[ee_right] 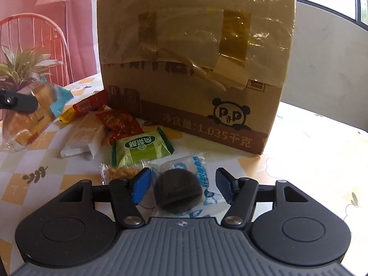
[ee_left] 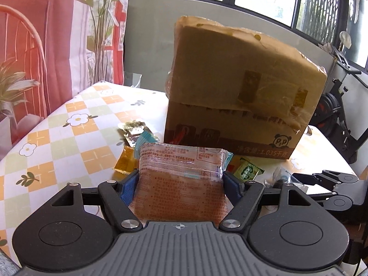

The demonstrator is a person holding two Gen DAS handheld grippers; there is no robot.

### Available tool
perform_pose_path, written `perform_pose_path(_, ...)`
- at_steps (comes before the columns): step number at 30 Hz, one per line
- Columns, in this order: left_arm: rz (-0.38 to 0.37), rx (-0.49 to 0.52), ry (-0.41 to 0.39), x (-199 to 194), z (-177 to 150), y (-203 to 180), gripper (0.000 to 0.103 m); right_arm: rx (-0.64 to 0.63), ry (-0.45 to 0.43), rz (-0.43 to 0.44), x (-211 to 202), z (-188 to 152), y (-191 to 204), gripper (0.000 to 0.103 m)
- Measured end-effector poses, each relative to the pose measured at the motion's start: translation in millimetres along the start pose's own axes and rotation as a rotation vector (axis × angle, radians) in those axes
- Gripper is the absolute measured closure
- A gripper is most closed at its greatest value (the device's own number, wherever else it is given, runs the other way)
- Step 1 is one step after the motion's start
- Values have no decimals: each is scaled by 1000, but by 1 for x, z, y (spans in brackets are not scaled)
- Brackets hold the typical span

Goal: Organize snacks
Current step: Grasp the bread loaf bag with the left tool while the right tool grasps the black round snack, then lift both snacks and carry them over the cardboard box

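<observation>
My left gripper (ee_left: pixel 180 180) is shut on a clear-wrapped bread packet (ee_left: pixel 181 172) with red print, held up off the flowered tablecloth (ee_left: pixel 69 124). In the right wrist view this packet (ee_right: pixel 25 119) hangs at the far left. My right gripper (ee_right: pixel 182 185) is open and low over the table, its blue pads (ee_right: pixel 140 186) on either side of a dark round snack (ee_right: pixel 178 192) in a clear and blue wrapper. The pads do not press on it. A green packet (ee_right: pixel 141 148), a red packet (ee_right: pixel 119 122) and a white wafer packet (ee_right: pixel 85 135) lie just beyond.
A tall taped cardboard box (ee_right: pixel 195 57) with a panda logo stands close behind the snacks. Gold (ee_left: pixel 132 130) and orange (ee_left: pixel 125 162) packets lie to its left. An exercise bike (ee_left: pixel 333 119) stands past the table's right edge; a chair and a plant are on the left.
</observation>
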State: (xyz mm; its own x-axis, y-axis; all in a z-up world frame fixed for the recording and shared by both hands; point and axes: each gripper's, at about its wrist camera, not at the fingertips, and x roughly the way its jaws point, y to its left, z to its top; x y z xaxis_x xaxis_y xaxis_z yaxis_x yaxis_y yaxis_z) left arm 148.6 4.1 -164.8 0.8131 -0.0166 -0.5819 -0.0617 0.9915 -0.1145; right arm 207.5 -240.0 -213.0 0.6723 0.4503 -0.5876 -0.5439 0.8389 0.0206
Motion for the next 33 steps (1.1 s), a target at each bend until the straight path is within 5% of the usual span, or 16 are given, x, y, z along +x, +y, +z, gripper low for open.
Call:
perform_pose_path(10, 8, 30, 25, 5, -6, 1, 26, -93, 7, -40, 6, -2, 14, 48)
perform_pose_path(23, 8, 30, 19, 5, -6, 2, 26, 45, -159, -58, -22, -6, -9, 54)
perform_pose_path(33, 9, 28, 5, 3, -3, 2, 26, 46, -167, -41, -24, -4, -11, 54)
